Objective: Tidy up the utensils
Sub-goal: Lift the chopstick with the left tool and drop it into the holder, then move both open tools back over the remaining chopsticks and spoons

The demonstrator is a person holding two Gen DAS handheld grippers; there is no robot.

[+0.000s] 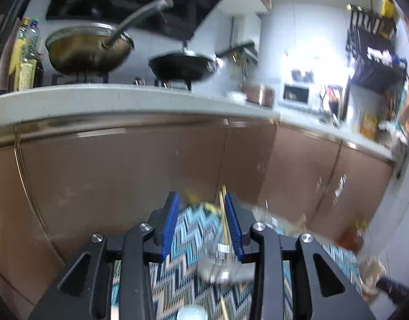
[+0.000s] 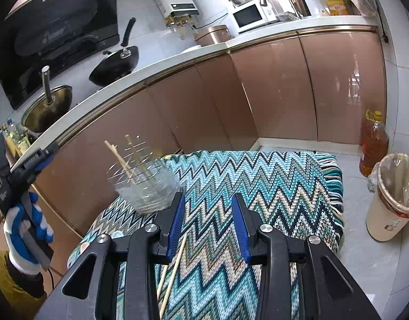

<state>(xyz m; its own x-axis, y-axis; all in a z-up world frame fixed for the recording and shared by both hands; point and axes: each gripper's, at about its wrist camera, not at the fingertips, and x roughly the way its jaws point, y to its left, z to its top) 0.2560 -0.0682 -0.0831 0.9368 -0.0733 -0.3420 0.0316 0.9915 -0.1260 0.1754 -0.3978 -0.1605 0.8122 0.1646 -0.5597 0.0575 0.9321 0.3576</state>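
Note:
A clear glass jar [image 2: 145,184] stands on the zigzag cloth [image 2: 257,186] with two wooden chopsticks [image 2: 119,160] leaning in it. Two more chopsticks [image 2: 175,261] lie flat on the cloth, just under my right gripper's left finger. My right gripper [image 2: 207,213] hovers over the cloth with its blue pads apart and nothing between them. My left gripper [image 2: 44,152], held by a gloved hand, is off to the jar's left. In the blurred left wrist view, the left gripper [image 1: 203,213] is open; a chopstick [image 1: 224,213] rises from the jar [image 1: 220,264] close to its right pad.
Brown cabinet doors [image 2: 204,112] run close behind the cloth-covered surface, under a white counter [image 2: 124,80] with two woks [image 2: 116,64]. On the floor at the right stand a lined bin [image 2: 391,194] and an oil bottle [image 2: 373,144].

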